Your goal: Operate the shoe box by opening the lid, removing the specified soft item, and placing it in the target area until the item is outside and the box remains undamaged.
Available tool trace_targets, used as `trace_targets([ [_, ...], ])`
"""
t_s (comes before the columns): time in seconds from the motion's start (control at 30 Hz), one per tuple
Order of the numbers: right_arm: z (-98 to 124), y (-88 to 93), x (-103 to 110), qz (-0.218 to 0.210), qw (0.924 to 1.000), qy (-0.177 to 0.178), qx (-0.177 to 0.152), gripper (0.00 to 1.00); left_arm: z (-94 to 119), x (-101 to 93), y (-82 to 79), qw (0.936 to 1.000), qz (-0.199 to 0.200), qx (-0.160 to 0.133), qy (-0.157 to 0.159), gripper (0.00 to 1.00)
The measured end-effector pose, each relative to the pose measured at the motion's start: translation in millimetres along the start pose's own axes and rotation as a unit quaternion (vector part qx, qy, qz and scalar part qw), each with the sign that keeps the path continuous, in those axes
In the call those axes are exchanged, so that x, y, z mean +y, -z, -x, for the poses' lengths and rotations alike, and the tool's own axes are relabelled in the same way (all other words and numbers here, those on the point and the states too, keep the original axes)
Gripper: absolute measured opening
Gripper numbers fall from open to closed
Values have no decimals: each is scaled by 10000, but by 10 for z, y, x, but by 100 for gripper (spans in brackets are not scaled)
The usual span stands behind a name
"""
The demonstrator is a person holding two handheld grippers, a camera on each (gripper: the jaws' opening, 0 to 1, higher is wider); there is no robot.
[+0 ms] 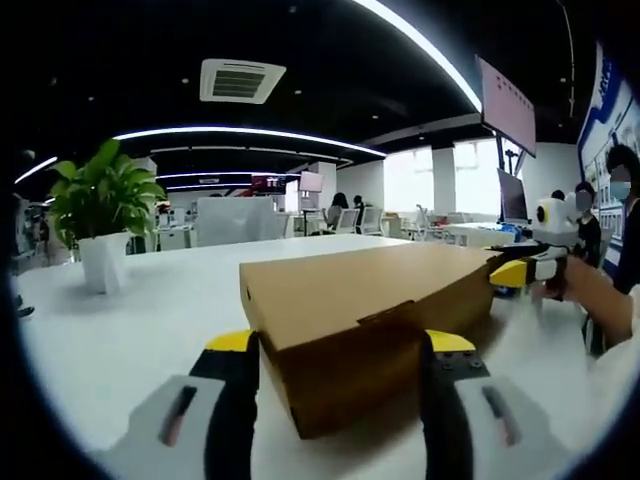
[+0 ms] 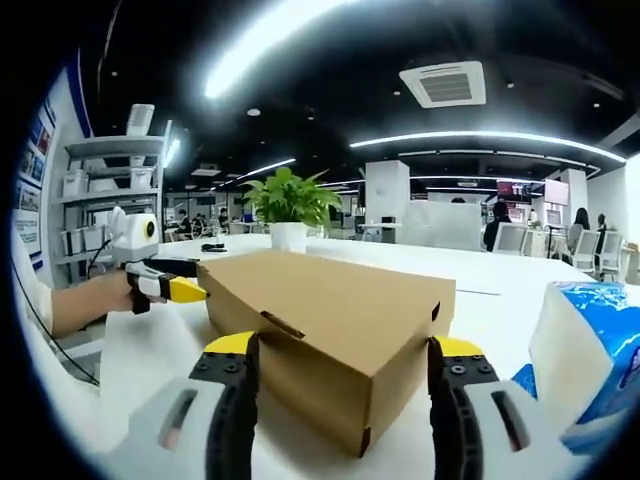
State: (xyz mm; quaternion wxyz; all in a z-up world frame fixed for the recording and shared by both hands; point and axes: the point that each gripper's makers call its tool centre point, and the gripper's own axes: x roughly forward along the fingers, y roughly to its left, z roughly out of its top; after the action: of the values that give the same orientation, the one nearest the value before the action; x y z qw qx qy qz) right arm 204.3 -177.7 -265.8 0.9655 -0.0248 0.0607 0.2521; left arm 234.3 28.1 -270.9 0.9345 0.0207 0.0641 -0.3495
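Observation:
A closed brown cardboard shoe box [image 1: 350, 300] lies on the white table [image 1: 120, 330]. My left gripper [image 1: 342, 342] is open, its yellow-tipped jaws standing on either side of the box's near end. At the box's far right end is my right gripper [image 1: 520, 268], held by a hand. In the right gripper view the same box [image 2: 330, 320] runs away to the left. There my right gripper [image 2: 342, 345] is open, one jaw on each side of the box's near end. My left gripper [image 2: 175, 290] reaches the box's far left corner. The lid's front tab [image 2: 283, 325] is down.
A potted plant [image 1: 100, 215] in a white pot stands on the table beyond the box. A blue-and-white pack of tissue [image 2: 590, 350] sits close to the right of the right gripper. A person [image 1: 615, 230] stands at the table's edge. Desks and chairs stand farther back.

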Motion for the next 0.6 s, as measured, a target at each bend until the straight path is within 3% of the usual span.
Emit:
trace_targets([
  [0.43,35,0,15,14,10000,-30,49,69,67,-73,-11,9999,133,27,56,71],
  [0.6,78,6,13,25,10000,-28,77,69,100,-66,-6,9998,200,-30,-18,64],
])
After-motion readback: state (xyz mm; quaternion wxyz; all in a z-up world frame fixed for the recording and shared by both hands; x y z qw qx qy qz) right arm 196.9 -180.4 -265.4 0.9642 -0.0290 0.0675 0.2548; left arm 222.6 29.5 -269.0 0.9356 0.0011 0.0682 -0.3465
